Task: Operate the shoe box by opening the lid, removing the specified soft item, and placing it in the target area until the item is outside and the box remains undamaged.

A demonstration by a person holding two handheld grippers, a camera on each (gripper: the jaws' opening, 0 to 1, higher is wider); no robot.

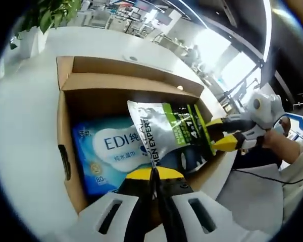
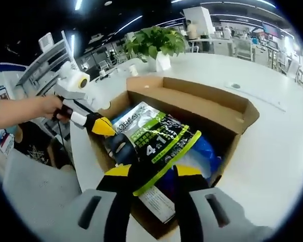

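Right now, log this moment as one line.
box: open | right gripper: shut on pouch, lifting | left gripper: shut, empty | wipes pack: inside

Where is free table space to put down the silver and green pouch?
The white table is bare beside the cardboard box on the side away from the person's hand, and also beyond the box toward the potted plant. Inside the box it is crowded: the pouch lies over the blue wipes pack.
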